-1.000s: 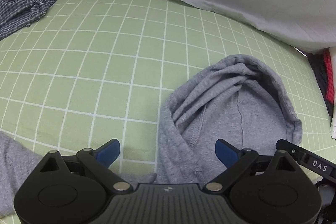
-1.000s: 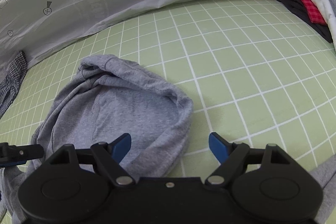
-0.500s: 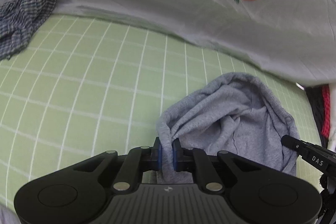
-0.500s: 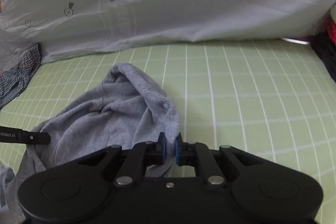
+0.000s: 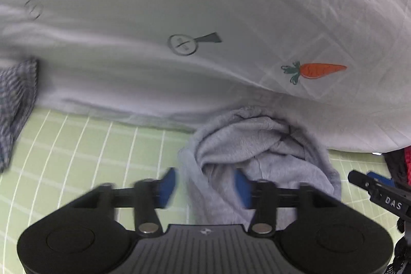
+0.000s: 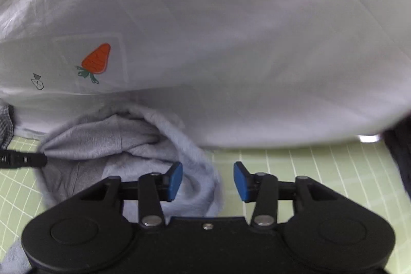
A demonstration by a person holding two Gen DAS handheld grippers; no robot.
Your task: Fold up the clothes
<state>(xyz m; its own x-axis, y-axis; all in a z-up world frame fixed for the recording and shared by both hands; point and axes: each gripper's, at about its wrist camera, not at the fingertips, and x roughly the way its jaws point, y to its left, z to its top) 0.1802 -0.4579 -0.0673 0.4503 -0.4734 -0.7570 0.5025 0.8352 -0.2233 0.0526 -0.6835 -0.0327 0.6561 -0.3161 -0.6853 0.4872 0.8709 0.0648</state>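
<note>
Both tools gape, holding nothing: the left tool (image 5: 204,186) straddles the grey hoodie's hood (image 5: 259,153), the right tool (image 6: 208,180) at the hood's right edge, below the carrot-print sheet (image 6: 231,43).

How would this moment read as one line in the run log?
task: fold clothes | left gripper: open beside grey hoodie | right gripper: open, hoodie edge between pads | hood bunched near white sheet | surface: green grid mat
</note>
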